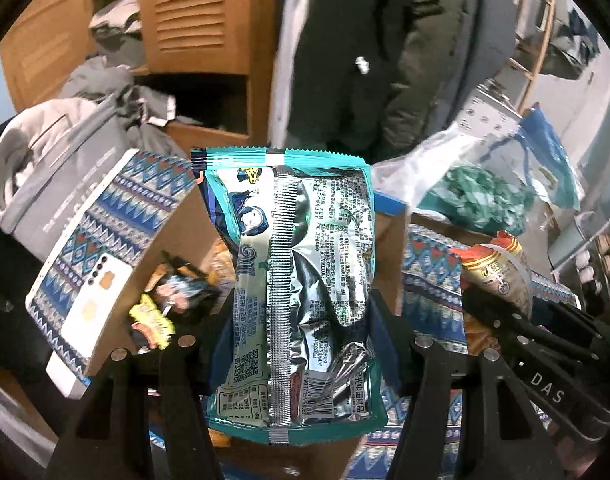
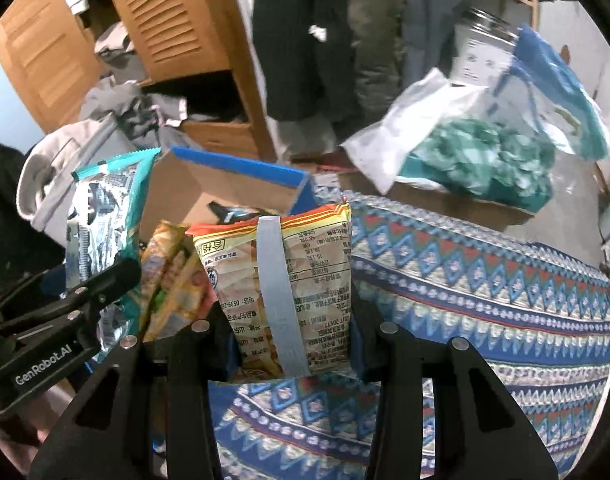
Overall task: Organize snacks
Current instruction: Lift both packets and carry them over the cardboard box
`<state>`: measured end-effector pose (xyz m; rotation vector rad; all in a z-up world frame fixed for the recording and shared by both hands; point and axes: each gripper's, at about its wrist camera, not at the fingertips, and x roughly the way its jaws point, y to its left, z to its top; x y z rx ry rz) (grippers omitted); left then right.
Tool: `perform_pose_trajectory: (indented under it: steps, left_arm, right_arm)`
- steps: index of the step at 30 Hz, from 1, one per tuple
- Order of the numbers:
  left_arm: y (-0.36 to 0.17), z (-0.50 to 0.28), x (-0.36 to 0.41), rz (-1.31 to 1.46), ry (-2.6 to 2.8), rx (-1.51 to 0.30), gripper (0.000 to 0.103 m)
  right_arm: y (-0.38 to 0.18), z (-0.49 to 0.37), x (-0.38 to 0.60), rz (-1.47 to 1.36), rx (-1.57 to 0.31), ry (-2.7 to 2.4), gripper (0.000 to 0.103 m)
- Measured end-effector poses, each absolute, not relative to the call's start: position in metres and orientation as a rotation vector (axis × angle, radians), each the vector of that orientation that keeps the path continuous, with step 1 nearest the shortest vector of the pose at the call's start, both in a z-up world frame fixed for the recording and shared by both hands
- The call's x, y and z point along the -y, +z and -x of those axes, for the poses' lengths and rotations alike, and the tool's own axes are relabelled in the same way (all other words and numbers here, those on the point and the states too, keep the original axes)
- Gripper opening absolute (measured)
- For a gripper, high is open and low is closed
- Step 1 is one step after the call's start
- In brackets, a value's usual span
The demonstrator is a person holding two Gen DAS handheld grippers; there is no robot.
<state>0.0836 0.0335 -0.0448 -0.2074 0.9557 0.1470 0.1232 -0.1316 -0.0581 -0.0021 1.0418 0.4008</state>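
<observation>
My left gripper (image 1: 301, 316) is shut on a teal and silver snack bag (image 1: 301, 280), held upright above an open cardboard box (image 1: 181, 240) with several snack packets (image 1: 165, 304) inside. The teal bag also shows in the right wrist view (image 2: 101, 216), with the left gripper (image 2: 85, 300) beside it. My right gripper (image 2: 291, 320) is shut on an orange and yellow snack bag (image 2: 305, 264), held upright at the box's right side. The orange bag also shows in the left wrist view (image 1: 497, 268). Another yellow snack packet (image 2: 173, 280) stands beside it.
The box (image 2: 209, 188) has blue flaps and sits on a blue patterned cloth (image 2: 485, 288). A clear plastic bag with green contents (image 2: 477, 160) lies behind. Grey clothes (image 1: 53, 168) are piled at the left. A wooden cabinet (image 2: 177, 40) and hanging coats (image 1: 377, 40) stand behind.
</observation>
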Motion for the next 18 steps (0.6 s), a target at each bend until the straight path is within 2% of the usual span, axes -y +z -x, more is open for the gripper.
perform_pose_trajectory:
  steps: [18]
  left_arm:
    - [-0.078, -0.079, -0.088, 0.31, 0.203, -1.032, 0.061]
  right_arm:
    - [-0.078, -0.137, 0.06, 0.061, -1.091, 0.518, 0.041]
